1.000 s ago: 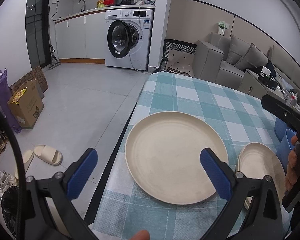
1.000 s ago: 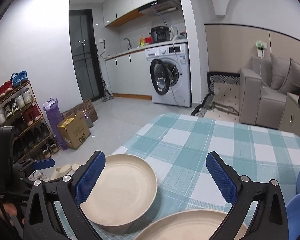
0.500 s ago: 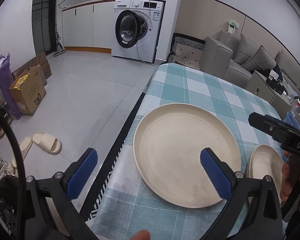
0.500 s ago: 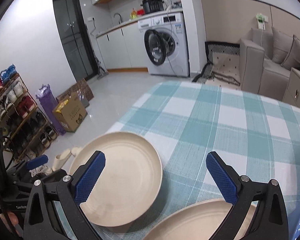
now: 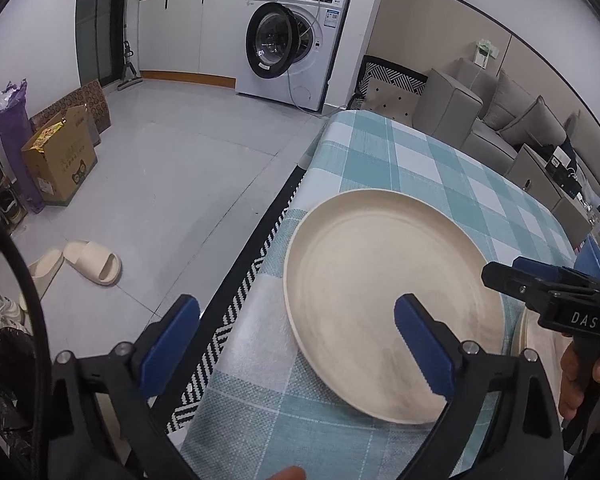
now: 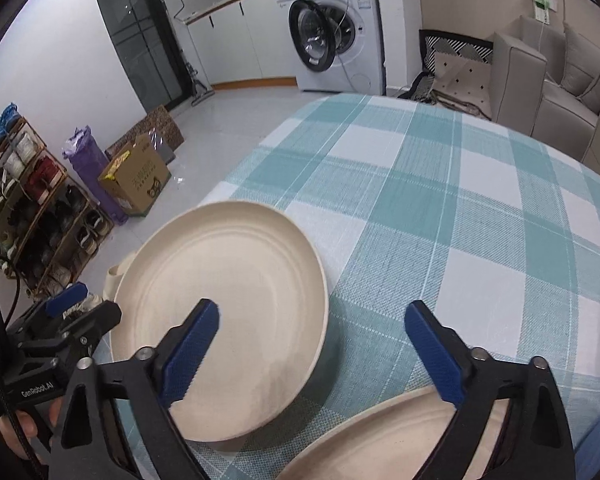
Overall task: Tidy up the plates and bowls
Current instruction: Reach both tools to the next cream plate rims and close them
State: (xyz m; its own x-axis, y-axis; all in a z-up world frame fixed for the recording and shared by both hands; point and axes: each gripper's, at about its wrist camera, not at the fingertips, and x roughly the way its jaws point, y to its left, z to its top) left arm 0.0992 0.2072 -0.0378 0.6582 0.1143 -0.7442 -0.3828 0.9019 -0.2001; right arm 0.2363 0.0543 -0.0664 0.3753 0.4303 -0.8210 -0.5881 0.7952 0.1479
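Since a second ago we are bringing both grippers lower and closer over the bench [image 6: 440,184], so the large cream plate [image 5: 384,292] is now filling more of each view. The left gripper [image 5: 296,344] is hovering with jaws spread wide, straddling that plate's near-left rim and holding nothing. The right gripper [image 6: 320,348] is also hanging spread and empty, between the large plate [image 6: 228,300] and a second cream plate [image 6: 388,440] just beside it at the bench's near edge. As we judge it, nothing is stacked yet; both plates are lying separately, so the organizing is barely beginning.
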